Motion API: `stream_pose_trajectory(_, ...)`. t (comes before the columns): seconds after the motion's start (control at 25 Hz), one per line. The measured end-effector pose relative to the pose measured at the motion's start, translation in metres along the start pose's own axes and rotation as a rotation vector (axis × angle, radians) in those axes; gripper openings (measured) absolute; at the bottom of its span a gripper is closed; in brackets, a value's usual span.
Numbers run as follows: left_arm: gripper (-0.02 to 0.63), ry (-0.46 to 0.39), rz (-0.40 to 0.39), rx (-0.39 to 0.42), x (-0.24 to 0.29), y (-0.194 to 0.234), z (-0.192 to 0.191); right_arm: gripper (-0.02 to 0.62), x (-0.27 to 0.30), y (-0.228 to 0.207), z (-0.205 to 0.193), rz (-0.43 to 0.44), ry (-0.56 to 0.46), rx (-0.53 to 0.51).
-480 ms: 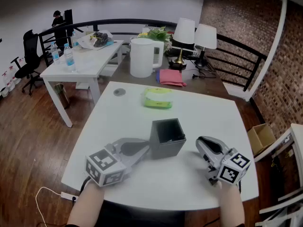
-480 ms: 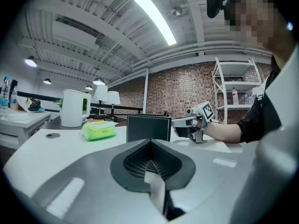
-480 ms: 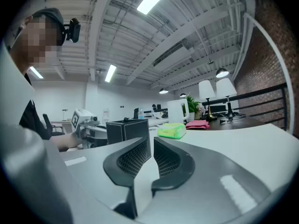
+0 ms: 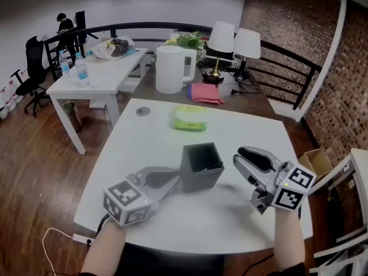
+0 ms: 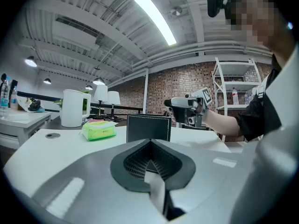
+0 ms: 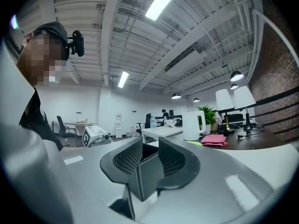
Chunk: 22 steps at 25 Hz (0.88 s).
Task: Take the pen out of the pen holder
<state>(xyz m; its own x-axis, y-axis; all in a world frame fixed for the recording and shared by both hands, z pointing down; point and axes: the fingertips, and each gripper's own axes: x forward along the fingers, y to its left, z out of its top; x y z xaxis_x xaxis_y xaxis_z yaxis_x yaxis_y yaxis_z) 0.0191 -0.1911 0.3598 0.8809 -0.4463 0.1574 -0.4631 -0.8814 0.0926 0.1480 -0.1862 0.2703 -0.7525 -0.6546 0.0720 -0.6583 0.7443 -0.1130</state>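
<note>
The right gripper's (image 6: 150,146) ribbed black pads (image 6: 126,158) stand apart and clamp nothing. The square, black, white-stitched pen holder (image 6: 148,175) shows in the gap just beyond them. The left gripper's (image 5: 149,143) ribbed pads (image 5: 135,161) meet at the tips, empty, pointing at the holder's flat side. The holder stands upright mid-way on the smooth white table (image 4: 241,131). Whether a pen is inside cannot be told.

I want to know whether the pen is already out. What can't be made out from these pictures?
- No pen shows in any view. The pen holder is dark shadow inside in the head view, and both gripper views, low by the table, show only its outer walls.
- The left gripper lies by the holder's left wall in the head view; touching or apart cannot be told.
- The right gripper covers the surface beneath it in the head view.
</note>
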Motion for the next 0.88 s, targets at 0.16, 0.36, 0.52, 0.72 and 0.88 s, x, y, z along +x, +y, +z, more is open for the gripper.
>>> stream_pose_trajectory(0.16, 0.0, 0.0, 0.001, 0.004, 0.0, 0.0, -0.001, 0.144, 0.012, 0.007, -0.001, 0.059, 0.056, -0.013)
stream_pose_trajectory(0.36, 0.0, 0.0, -0.001, 0.002, 0.001, -0.001, 0.0, 0.16, 0.024, 0.014, -0.011, 0.116, 0.113, -0.005)
stream_pose_trajectory(0.52, 0.0, -0.008, -0.005, 0.017, 0.001, -0.004, 0.004, 0.142, 0.033, 0.02, -0.019, 0.144, 0.148, -0.015)
stream_pose_trajectory(0.72, 0.0, -0.009, -0.005, 0.017, 0.001, -0.003, 0.004, 0.109, 0.039, 0.022, -0.031, 0.153, 0.184, -0.028)
stream_pose_trajectory(0.88, 0.0, -0.01, -0.006, 0.02, 0.001, -0.004, 0.005, 0.074, 0.039, 0.019, -0.032, 0.143, 0.176, -0.024)
